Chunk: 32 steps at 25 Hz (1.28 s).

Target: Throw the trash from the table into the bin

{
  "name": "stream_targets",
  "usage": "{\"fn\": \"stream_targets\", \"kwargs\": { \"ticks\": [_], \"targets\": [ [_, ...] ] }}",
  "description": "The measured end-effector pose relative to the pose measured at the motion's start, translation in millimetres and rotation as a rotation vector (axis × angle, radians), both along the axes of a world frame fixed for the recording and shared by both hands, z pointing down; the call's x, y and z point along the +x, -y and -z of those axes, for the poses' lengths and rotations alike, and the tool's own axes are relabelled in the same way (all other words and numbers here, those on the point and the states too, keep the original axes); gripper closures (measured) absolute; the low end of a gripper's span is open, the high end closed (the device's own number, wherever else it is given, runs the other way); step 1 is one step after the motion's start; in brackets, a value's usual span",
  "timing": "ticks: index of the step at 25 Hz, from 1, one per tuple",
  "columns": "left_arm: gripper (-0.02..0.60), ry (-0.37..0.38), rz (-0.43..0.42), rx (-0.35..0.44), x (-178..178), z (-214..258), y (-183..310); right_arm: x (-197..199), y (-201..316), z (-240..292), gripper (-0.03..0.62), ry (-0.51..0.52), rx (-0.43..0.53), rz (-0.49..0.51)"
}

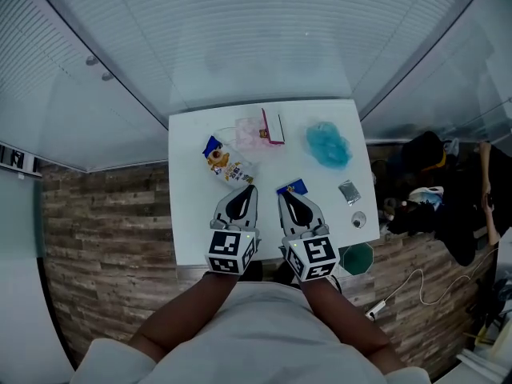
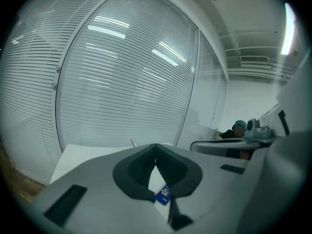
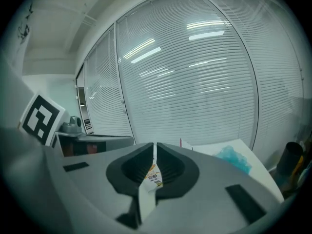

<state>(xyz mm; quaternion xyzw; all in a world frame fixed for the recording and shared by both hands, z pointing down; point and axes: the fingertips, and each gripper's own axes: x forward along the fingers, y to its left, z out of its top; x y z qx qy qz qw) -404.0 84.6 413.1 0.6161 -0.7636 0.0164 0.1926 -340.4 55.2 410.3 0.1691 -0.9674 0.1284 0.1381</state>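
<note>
White slatted blinds behind glass panels are noted across the far side. A white table is set against them, on a brown stone-pattern floor.

Both bare forearms are seen reaching over the near table edge. The left gripper and the right gripper are held side by side, close but apart, pointed slightly down over the near half of the table. On each, the jaws are pressed together at the tips and nothing is pinched; only table clutter is glimpsed through the hollow behind the tips.

A green bin is placed on the floor just beside the table's near right corner.

All the trash is left lying on the table:
- a crumpled blue wad at the far right;
- a pink carton at the far middle, touched on its left by a clear plastic wrapper;
- a blue-and-yellow snack wrapper just ahead of the left gripper;
- a small blue packet just beside the right gripper's tips;
- a silver foil scrap near the right edge;
- a small round cap nearest the bin.
</note>
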Motion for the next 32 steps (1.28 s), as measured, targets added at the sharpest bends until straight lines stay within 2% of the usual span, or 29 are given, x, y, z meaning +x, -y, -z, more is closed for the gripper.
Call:
{"fn": "stream_targets", "kwargs": {
  "ticks": [10, 12, 16, 24, 32],
  "targets": [
    [0.577, -0.047, -0.009, -0.057, -51.5, -37.8, 7.8, -55.6, 1.3, -52.6, 0.585, -0.083, -0.115, 0.013],
    [0.577, -0.055, -0.017, -0.07, -58.4, -46.7, 9.3, -65.2, 1.7, -67.9, 0.541, -0.105, -0.145, 0.014],
    [0.577, -0.071, -0.032, -0.095, -70.0, -67.2, 14.1, -80.3, 5.2, -99.3, 0.537, -0.15, -0.179, 0.007],
    [0.577, -0.099, -0.046, -0.137, -84.8, -108.2, 19.4, -92.1, 9.4, -170.3, 0.514, -0.251, -0.299, -0.013],
    [0.577, -0.12, -0.045, -0.176, -92.1, -145.2, 19.5, -103.2, 11.0, -212.3, 0.508, -0.302, -0.363, -0.027]
  ]
}}
